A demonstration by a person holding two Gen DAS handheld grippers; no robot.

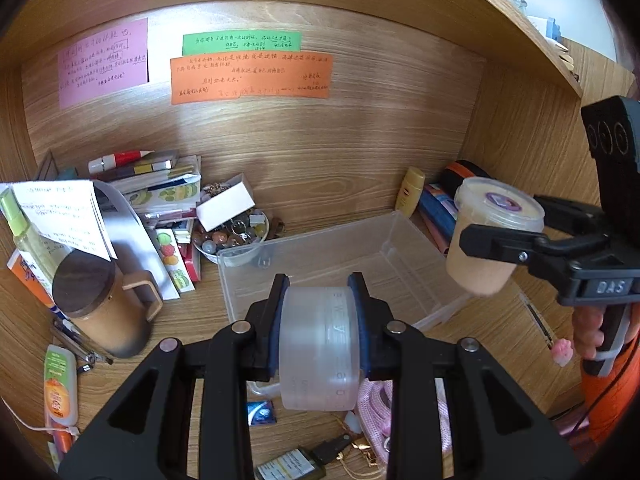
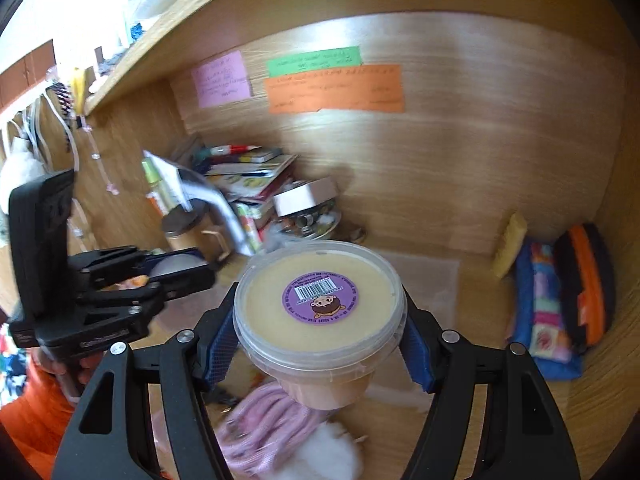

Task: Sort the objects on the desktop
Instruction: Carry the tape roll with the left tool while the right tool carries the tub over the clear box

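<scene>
My left gripper (image 1: 319, 285) is shut on a translucent round plastic container (image 1: 320, 356), held on edge between the blue pads, just in front of a clear plastic bin (image 1: 400, 220) on the wooden desk. To the right, my right gripper (image 1: 502, 224) grips a lidded tub (image 1: 492, 216) of peach-coloured contents with a purple sticker, lifted beside the bin's right end. In the right wrist view this right gripper (image 2: 320, 320) is shut on the tub (image 2: 320, 276) under its rim, and the left gripper (image 2: 180, 270) shows at the left, holding its container.
A tan mug with a dark lid (image 1: 100, 304), a book stack (image 1: 160, 188) and a bowl of beads (image 1: 232, 238) crowd the back left. A yellow bottle (image 1: 410, 196) and an orange-black pouch (image 2: 584, 280) sit back right. Pink cord (image 1: 376, 400) lies near me. A shelf overhangs.
</scene>
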